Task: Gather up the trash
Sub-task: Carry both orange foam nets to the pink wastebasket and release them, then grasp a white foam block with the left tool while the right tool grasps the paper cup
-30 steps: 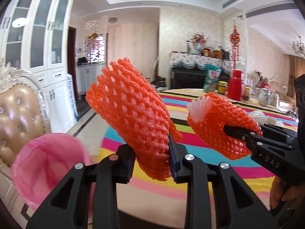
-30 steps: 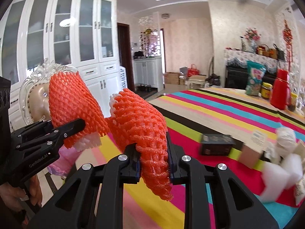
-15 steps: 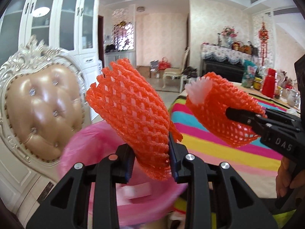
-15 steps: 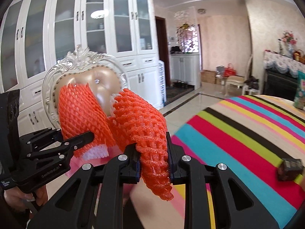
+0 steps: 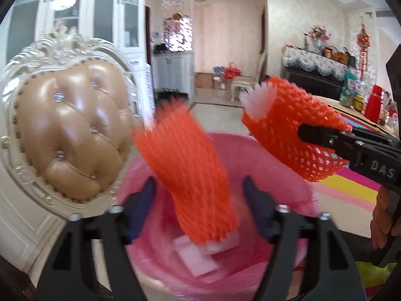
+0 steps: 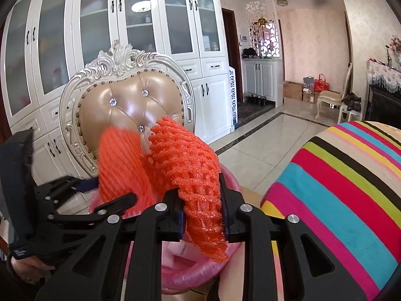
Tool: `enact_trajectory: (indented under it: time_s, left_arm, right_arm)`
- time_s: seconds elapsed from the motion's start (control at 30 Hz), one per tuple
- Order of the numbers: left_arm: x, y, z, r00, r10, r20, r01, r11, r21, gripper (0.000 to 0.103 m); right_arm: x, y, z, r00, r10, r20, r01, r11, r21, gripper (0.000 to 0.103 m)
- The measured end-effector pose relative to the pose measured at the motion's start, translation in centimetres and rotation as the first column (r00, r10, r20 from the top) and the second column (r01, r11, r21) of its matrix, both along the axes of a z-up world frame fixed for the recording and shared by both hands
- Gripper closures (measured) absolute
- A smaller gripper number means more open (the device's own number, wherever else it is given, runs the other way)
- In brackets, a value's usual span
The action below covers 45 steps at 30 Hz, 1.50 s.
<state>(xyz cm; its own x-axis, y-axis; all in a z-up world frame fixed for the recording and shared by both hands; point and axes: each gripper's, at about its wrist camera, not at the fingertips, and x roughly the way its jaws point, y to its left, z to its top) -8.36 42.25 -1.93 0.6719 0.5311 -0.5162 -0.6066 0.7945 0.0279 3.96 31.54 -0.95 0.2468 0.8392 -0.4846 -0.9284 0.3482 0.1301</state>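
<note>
Gaping wide, your left gripper (image 5: 199, 200) frames a blurred orange foam net (image 5: 185, 173) over the pink-lined bin (image 5: 283, 175). Your right gripper (image 6: 201, 213) pinches a second knobbly net (image 6: 185, 168).

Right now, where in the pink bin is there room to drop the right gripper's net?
Free: the pink-lined bin's right side, between the loose orange net and the bin's right rim, nearest the held orange net in the right gripper. Crowded: the centre, where the loose net hangs between the open left gripper's fingers above white foam scraps.
</note>
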Motion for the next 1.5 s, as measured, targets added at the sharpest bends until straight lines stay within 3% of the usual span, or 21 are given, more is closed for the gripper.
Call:
enact_trajectory:
  time_s: [0.1, 0.17, 0.2, 0.23, 0.4, 0.43, 0.6, 0.77, 0.93, 1.03, 1.2, 1.4, 1.5]
  left_arm:
    - [-1.6, 0.3, 0.3, 0.999, 0.035, 0.013, -0.035, 0.999, 0.023, 0.023]
    - [-2.7, 0.4, 0.5, 0.998, 0.048, 0.032, -0.049, 0.998, 0.025, 0.019]
    - [-3.4, 0.4, 0.6, 0.997, 0.068, 0.041, -0.069, 0.997, 0.035, 0.016]
    - [-3.9, 0.3, 0.9, 0.995, 0.082, 0.049, -0.084, 0.995, 0.044, 0.014]
    - [-5.6, -0.5, 1.7, 0.991, 0.108, 0.074, -0.112, 0.992, 0.051, 0.008]
    - [-5.7, -0.9, 1.9, 0.991, 0.108, 0.077, -0.113, 0.992, 0.057, 0.005]
    - [-4.7, -3.8, 3.0, 0.995, 0.06, 0.085, -0.067, 0.994, 0.089, 0.005]
    - [-1.8, -7.6, 3.8, 0.993, -0.036, 0.112, 0.028, 0.997, 0.07, 0.005]
    - [2.6, -13.0, 4.1, 0.979, -0.163, 0.121, 0.156, 0.986, 0.063, 0.005]
    - [5.7, -16.6, 4.4, 0.958, -0.248, 0.141, 0.246, 0.969, 0.035, 0.005]
    - [12.4, -23.8, 3.9, 0.903, -0.406, 0.142, 0.417, 0.907, -0.059, 0.005]
    - [19.5, -32.5, 2.2, 0.834, -0.535, 0.133, 0.55, 0.823, -0.143, 0.005]
    - [22.4, -36.7, 1.3, 0.796, -0.594, 0.115, 0.605, 0.778, -0.167, 0.005]
  right_arm:
    - [0.0, 1.0, -0.7, 1.0, 0.012, -0.02, -0.013, 1.0, -0.016, 0.072]
    - [-0.2, 1.7, -1.3, 0.999, 0.023, -0.024, -0.024, 0.999, -0.033, 0.057]
    - [-0.3, 1.8, -1.4, 0.999, 0.025, -0.025, -0.026, 0.999, -0.033, 0.04]
    - [-0.4, 1.7, -1.5, 0.999, 0.028, -0.029, -0.029, 0.999, -0.021, 0.036]
    - [-0.8, 0.6, -1.0, 1.0, 0.023, -0.015, -0.023, 1.0, -0.012, 0.036]
    - [-0.8, -0.1, -0.7, 1.0, 0.017, -0.009, -0.017, 1.0, -0.008, 0.036]
    - [-0.1, -4.8, 0.8, 0.999, -0.036, 0.022, 0.035, 0.999, 0.015, 0.031]
    - [1.1, -12.3, 2.3, 0.99, -0.127, 0.069, 0.124, 0.991, 0.043, 0.03]
    - [3.4, -21.1, 3.1, 0.957, -0.276, 0.088, 0.271, 0.96, 0.062, 0.026]
    - [4.9, -26.5, 2.8, 0.922, -0.375, 0.098, 0.371, 0.927, 0.056, 0.026]
    - [7.7, -35.8, 1.1, 0.836, -0.539, 0.106, 0.541, 0.841, 0.011, 0.026]
    - [11.5, -47.7, -1.3, 0.677, -0.731, 0.08, 0.736, 0.674, -0.064, 0.026]
    - [13.2, -51.7, -2.2, 0.62, -0.782, 0.064, 0.783, 0.613, -0.105, 0.026]
